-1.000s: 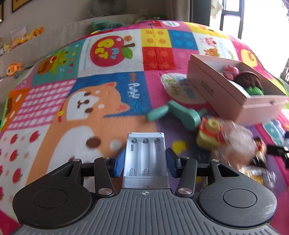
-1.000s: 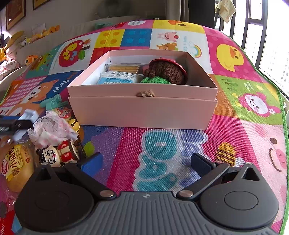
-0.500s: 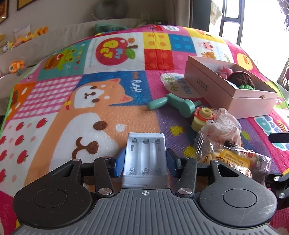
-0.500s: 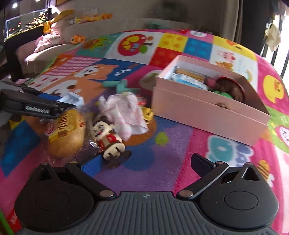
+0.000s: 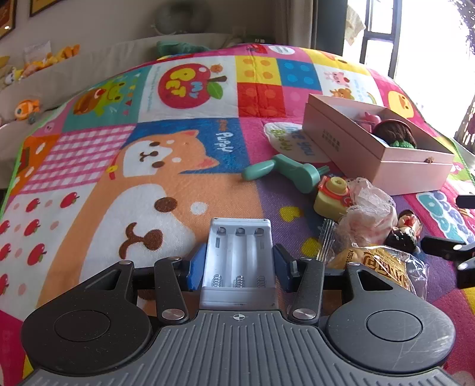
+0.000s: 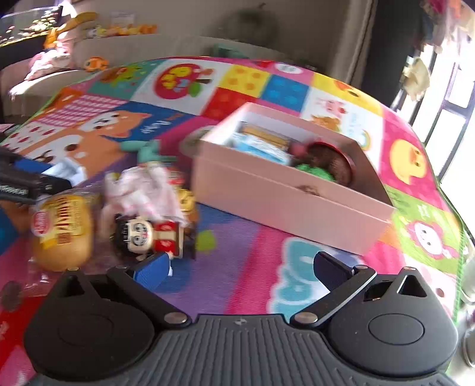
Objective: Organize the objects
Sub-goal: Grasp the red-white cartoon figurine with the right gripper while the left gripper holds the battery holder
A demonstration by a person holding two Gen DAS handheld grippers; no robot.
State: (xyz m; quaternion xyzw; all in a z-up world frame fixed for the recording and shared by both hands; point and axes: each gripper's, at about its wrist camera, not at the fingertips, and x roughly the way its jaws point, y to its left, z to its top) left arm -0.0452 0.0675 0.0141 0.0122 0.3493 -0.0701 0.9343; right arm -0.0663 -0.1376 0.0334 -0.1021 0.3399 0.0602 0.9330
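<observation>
The left gripper (image 5: 237, 262) is gripping the white battery holder (image 5: 239, 261) by its two long sides, above the play mat (image 5: 118, 184). The holder is probably light, stiff, smooth plastic, so a firm side hold suits it. The right gripper (image 6: 240, 267) is hovering with its fingers wide open and empty, near the small doll (image 6: 148, 234). The pink box (image 6: 291, 202), already partly filled, is lying well apart from the holder.

A home living room: a bright patchwork play mat (image 5: 184, 142) with cartoon animals covers the floor, a beige sofa (image 5: 89, 68) lined with plush toys (image 5: 26, 108) stands behind it, framed pictures (image 5: 41, 4) hang above, and a tall window (image 5: 383, 38) lets in daylight.
</observation>
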